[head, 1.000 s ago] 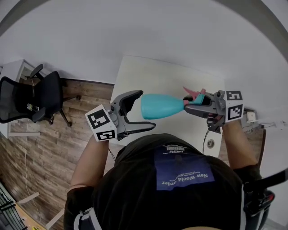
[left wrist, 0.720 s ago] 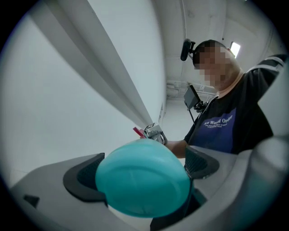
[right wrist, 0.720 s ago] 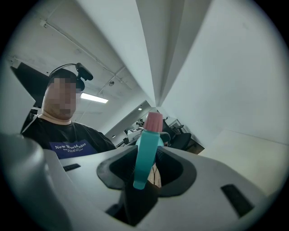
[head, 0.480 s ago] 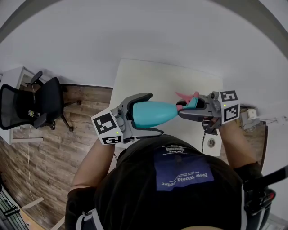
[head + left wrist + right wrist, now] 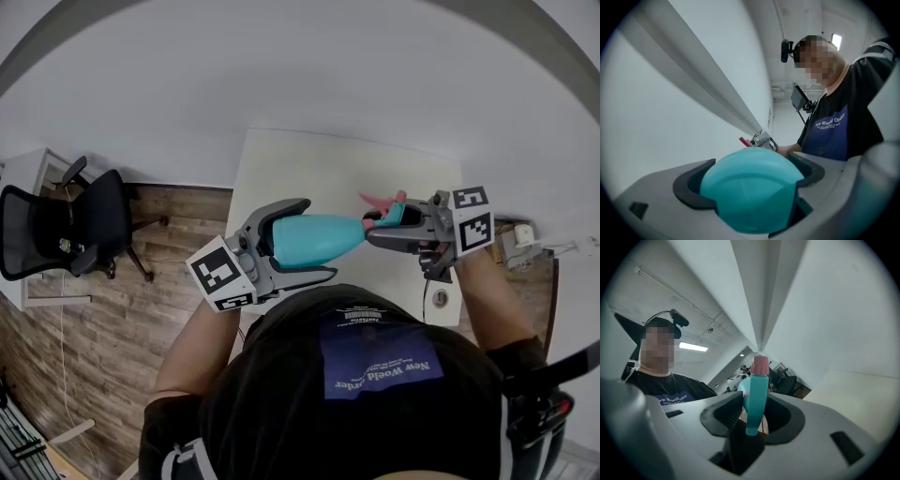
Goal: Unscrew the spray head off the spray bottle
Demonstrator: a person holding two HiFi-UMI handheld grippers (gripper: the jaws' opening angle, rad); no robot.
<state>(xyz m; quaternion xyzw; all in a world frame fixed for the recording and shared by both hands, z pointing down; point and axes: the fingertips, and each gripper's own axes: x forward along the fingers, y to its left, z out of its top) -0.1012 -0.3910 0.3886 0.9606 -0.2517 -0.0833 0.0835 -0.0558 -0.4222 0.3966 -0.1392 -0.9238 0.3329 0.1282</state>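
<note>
Where a white desk meets a wood-plank floor, a person holds a teal spray bottle level in the air above the desk's near edge, between two grey hand-held grippers. The person's dark shirt carries a blue patch with white writing that reads "New World Order". Each gripper bears a cube of black-and-white square markers. The left gripper has its jaws spread around the bottle's wide end, not clamped. The left gripper view shows the smooth, domed, glossy plastic base filling the space between the dark curved pads, with a crescent of bare pad showing on one side. The right gripper is closed on the spray head at the bottle's narrow end. Its own view shows a slim teal part pinched between the jaws and topped by a pink nozzle, which the head view gives only as small pink pieces. Only the head view shows the black office chair on the floor beyond the desk's left edge.
</note>
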